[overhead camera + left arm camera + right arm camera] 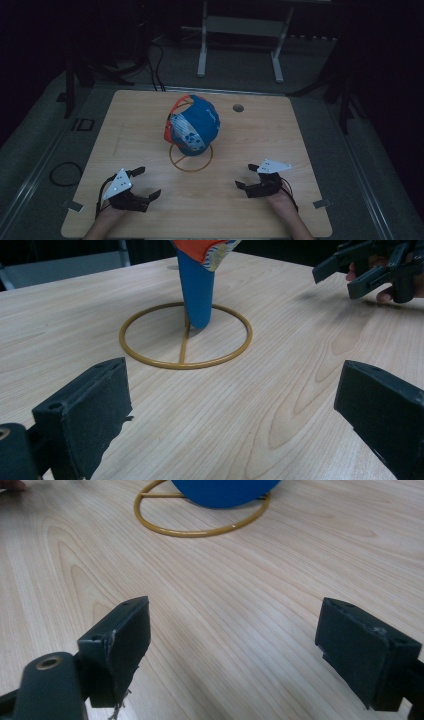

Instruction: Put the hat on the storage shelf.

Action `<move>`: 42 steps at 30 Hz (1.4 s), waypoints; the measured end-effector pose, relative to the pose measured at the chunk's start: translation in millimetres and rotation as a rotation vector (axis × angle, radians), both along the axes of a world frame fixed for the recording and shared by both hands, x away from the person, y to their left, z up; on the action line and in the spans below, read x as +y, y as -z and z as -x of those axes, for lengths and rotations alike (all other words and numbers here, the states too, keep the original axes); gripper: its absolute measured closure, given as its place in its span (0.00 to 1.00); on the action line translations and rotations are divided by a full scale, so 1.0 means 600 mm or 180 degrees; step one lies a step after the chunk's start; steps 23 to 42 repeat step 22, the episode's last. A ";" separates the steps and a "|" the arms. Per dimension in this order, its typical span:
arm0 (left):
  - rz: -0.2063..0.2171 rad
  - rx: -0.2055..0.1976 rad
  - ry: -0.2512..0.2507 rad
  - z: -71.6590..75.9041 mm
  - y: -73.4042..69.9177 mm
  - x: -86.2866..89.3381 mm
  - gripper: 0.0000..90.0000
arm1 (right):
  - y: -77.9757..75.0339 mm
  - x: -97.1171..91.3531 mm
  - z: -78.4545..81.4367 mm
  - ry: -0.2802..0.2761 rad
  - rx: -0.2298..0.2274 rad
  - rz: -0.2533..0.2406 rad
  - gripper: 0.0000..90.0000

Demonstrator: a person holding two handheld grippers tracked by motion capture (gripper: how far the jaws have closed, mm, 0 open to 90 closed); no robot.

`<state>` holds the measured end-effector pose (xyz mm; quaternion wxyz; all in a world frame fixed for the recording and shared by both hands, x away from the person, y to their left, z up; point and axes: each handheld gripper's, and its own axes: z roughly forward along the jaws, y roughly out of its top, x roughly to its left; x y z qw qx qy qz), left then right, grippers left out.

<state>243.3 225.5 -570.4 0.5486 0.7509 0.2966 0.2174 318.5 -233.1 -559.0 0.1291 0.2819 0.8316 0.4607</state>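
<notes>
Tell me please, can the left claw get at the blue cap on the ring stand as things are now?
Probably yes. The left claw is open and holds nothing, and only bare table lies between it and the blue cap on the ring stand. The right claw rests off to the side.

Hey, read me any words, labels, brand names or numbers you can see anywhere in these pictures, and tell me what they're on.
No readable text anywhere.
Cap: white and blue patterned patches on its side, too small and blurred to tell whether they hold letters.
Gold ring stand, wooden table, left gripper and right gripper: no print or markings.
</notes>
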 end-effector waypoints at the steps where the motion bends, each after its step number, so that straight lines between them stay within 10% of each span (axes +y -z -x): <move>1: -0.0005 -0.0002 0.0005 0.000 0.001 -0.001 0.02 | 0.001 -0.003 0.000 0.0016 -0.0005 0.0008 0.16; 42: 0.0024 0.0034 -0.0020 0.002 0.003 0.004 0.02 | 0.015 -0.023 -0.006 0.0198 -0.0067 0.0110 0.16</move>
